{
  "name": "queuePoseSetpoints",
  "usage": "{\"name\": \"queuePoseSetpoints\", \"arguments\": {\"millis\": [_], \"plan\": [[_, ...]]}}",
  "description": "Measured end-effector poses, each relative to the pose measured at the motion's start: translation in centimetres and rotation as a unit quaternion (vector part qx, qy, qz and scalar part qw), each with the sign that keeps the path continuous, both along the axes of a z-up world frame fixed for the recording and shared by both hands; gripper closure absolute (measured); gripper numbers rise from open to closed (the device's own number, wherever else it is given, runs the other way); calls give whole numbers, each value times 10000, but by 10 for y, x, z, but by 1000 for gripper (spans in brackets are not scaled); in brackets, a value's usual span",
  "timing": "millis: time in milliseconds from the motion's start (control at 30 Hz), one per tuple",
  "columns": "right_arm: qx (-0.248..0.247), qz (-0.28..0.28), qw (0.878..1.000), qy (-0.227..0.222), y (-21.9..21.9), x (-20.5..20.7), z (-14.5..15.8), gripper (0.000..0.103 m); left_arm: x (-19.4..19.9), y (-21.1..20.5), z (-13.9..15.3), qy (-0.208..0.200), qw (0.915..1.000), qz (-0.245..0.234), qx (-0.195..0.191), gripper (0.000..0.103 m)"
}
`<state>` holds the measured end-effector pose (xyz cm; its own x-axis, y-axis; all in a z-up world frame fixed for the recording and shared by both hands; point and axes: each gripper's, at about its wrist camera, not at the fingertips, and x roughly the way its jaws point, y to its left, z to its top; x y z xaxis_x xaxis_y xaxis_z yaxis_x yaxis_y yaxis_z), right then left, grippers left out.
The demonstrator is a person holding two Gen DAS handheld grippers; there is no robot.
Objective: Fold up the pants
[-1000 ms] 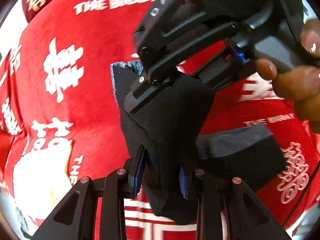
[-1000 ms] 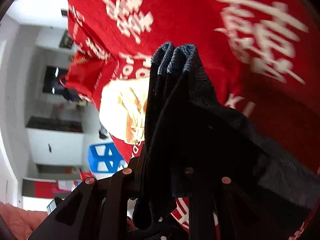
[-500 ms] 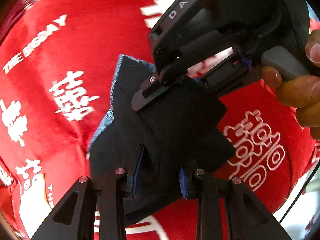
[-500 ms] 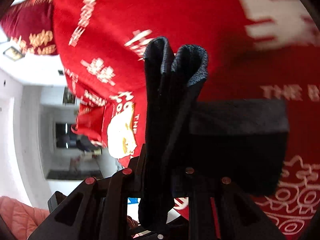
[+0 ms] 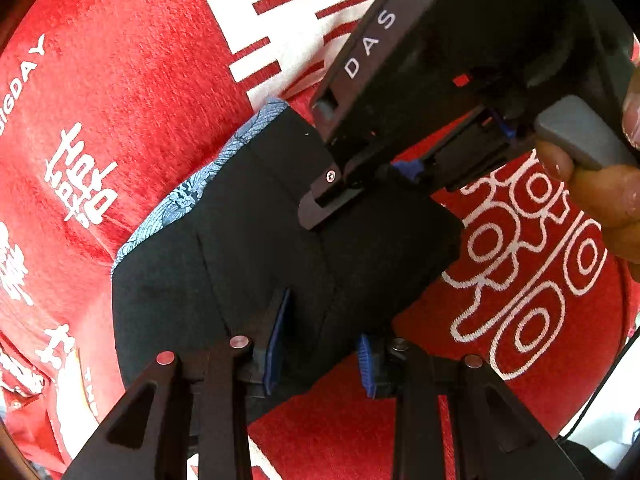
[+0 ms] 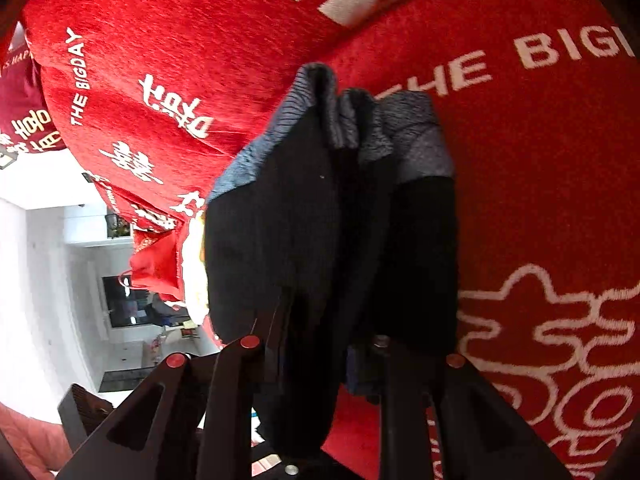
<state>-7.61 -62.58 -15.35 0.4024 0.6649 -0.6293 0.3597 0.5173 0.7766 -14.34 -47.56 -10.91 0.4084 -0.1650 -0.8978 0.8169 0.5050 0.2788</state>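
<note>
Both claws are on the pants [image 5: 272, 248] right now, and the bundle is small: dark cloth stacked in several layers, with a blue-grey patterned band showing along one edge. It hangs over the red blanket [image 5: 132, 92] with the white lettering; from here I cannot tell whether its far edge is touching the blanket or just clear of it.

The left claw [image 5: 320, 344] is clamped on the near end of the bundle. The cloth runs straight out from between its blue pads and away ahead of it. Just beyond, the right claw comes in from the upper right, pinched onto the far upper edge of the same bundle, with a hand [image 5: 600, 184] squeezing its trigger.

In its own view, the right claw [image 6: 332, 344] is also closed on cloth. Several folded layers are bunched between the jaws and rise ahead of it, the patterned band sitting at the far tip.

Progress? My read is that the folding is well along. The pants are already doubled into a compact stack, not spread out at length. What looks to be left is laying the bundle flat on the blanket, perhaps one last fold-over, then letting go with both claws and squaring the edges. The layers at the right claw look bunched and uneven, so some tidying seems likely.
</note>
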Motion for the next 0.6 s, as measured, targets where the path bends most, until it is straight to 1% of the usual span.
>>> {"name": "queuePoseSetpoints", "arguments": {"millis": [33, 67, 100, 167, 233, 300, 400, 467, 533, 600], "plan": [[-16, -33, 10000, -30, -2, -1, 1, 80, 2, 1, 2, 42, 10000, 29, 3, 57], [-49, -40, 10000, -32, -3, -1, 1, 80, 4, 2, 3, 202, 9998, 57, -45, 47], [-122, -23, 9999, -32, -2, -2, 2, 80, 6, 4, 6, 344, 9993, 108, -123, 47], [-358, 39, 9993, -22, 0, -3, 5, 80, 10, 7, 11, 408, 9989, 152, -159, 47], [-460, 79, 9989, -3, -3, -4, 8, 79, 11, 11, 15, 481, 9986, 178, -159, 47], [-602, 107, 9981, 52, -3, -6, 11, 77, 16, 18, 21, 660, 9972, 300, -195, 47], [-995, 191, 9947, 155, 3, -3, 21, 75, 23, 33, 29, 863, 9945, 536, -248, 46], [-1242, 237, 9917, 243, 7, -2, 27, 74, 28, 45, 35, 862, 9934, 708, -256, 46], [-1418, 248, 9890, 344, 9, -4, 31, 70, 36, 57, 41, 794, 9928, 864, -255, 46], [-1588, 205, 9860, 454, 7, -8, 33, 59, 47, 71, 44, 739, 9910, 1085, -248, 46]]}}
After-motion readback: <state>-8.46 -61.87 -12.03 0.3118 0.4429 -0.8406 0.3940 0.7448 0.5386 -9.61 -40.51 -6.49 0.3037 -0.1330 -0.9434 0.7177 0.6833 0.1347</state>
